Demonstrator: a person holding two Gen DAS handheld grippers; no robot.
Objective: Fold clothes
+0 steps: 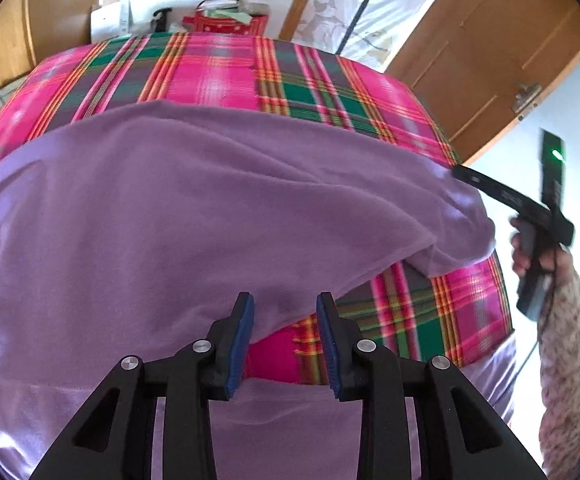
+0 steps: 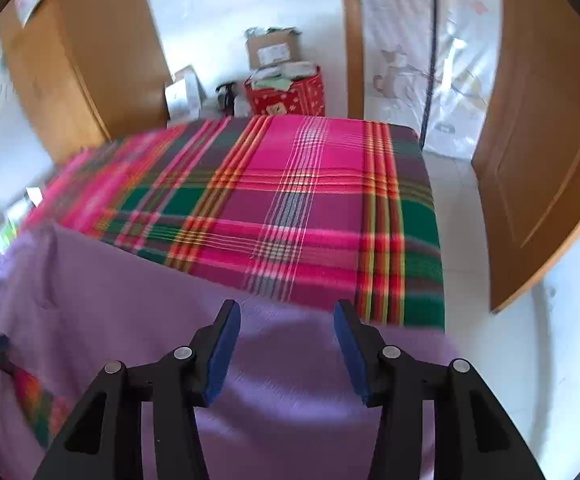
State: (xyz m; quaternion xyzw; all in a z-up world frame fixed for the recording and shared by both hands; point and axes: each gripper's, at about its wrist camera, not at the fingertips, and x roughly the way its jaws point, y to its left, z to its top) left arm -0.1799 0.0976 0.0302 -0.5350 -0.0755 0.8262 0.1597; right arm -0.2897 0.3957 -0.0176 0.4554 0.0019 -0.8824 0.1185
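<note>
With both your left gripper (image 1: pixel 286 340) and right gripper (image 2: pixel 286 352) open and empty over the purple garment (image 1: pixel 210 200), pinch its near edge before folding across the plaid blanket (image 2: pixel 290 200).

This was a room in a home, most likely a bedroom. A plaid blanket (image 2: pixel 290 200) in pink and green covered a bed-like surface at the centre of the frame, with wooden doors (image 2: pixel 538 160) at the right and upper left. Cardboard boxes (image 2: pixel 274 48) and a red container (image 2: pixel 290 96) stood against the white wall at the top.
</note>
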